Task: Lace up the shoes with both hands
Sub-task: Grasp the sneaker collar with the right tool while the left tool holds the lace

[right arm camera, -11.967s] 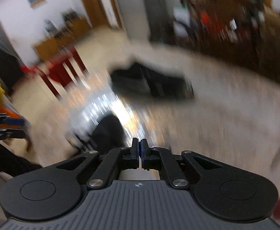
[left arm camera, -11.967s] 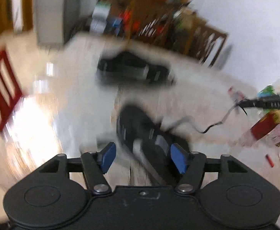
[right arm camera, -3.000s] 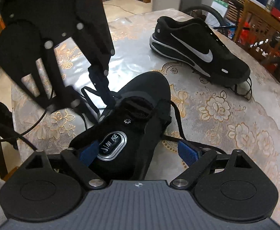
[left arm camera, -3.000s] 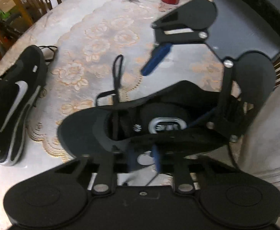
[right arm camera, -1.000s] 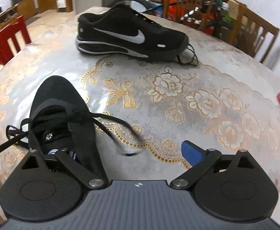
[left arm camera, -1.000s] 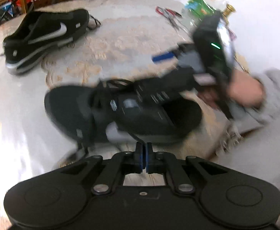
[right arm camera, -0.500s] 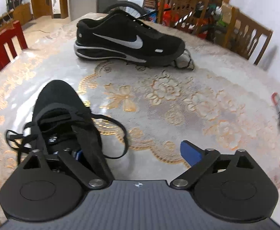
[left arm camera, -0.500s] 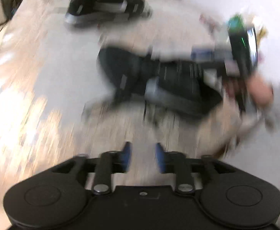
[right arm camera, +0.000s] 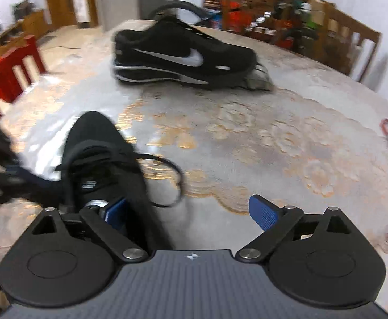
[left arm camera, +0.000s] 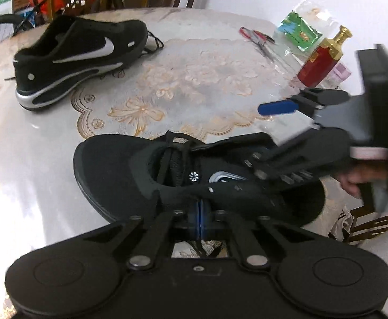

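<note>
The near black fabric sneaker (left arm camera: 167, 175) lay on the lace-patterned tablecloth (left arm camera: 194, 79) of the table, its toe pointing left in the left wrist view, close to the near edge. Only the lowest eyelets seemed to carry the black shoelace (left arm camera: 167, 159); a few crossings were visible near the toe end of the opening, and the upper part of the tongue stood bare. One loose loop of the lace (right arm camera: 172, 183) hung out on the right side of the shoe onto the cloth. So the lacing was, in my judgement, only begun, and most eyelets were left to do.

The left gripper (left arm camera: 199, 222) had its blue pads pressed together just at the near side wall of the shoe. A thin dark strand seemed to pass below the pads, but I could not tell if it was really pinched. The right gripper (right arm camera: 191, 212) stood with jaws wide apart, one blue finger inside the shoe collar and the other outside over the cloth, with the shoe's right wall between them and not squeezed.

The second black sneaker with the silver swoosh (right arm camera: 183, 53) lay far on the table, well apart, its laces loose at the toe. It looked not started.
</note>
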`<move>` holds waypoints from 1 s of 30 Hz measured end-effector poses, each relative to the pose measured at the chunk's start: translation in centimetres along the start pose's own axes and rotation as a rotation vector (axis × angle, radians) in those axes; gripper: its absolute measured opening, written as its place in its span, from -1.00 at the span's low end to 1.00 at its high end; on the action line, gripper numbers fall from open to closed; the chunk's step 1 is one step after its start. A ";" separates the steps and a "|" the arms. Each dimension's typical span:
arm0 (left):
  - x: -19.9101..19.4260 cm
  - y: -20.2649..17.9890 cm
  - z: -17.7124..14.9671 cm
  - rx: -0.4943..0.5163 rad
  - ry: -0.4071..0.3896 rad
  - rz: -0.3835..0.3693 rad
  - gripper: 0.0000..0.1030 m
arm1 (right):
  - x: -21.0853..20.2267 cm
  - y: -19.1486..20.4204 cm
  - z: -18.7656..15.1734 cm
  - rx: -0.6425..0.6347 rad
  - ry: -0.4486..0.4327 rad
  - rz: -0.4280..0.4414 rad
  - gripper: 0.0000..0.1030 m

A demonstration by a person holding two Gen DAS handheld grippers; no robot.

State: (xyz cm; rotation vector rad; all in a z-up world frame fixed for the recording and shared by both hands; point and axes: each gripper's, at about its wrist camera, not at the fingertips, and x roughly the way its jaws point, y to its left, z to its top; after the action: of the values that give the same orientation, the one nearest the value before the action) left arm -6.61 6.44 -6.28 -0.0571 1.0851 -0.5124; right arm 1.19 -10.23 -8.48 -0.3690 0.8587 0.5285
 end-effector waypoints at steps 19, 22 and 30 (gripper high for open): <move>-8.9 -0.7 -10.1 -0.189 0.178 0.023 -0.69 | 0.0 2.3 -0.8 -0.041 -0.066 -0.199 0.98; -7.4 0.8 -5.6 -0.137 0.043 0.054 -0.34 | 0.0 2.3 -0.8 -0.039 -0.066 -0.192 0.98; 2.1 0.6 -0.3 -0.069 0.047 0.038 -0.52 | 0.0 2.1 -0.8 -0.028 -0.066 -0.170 0.98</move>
State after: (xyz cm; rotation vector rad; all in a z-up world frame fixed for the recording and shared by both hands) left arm -5.86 6.14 -8.32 -0.0850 1.1482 -0.4441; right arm -0.52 -8.98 -9.13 -0.4433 0.7490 0.3930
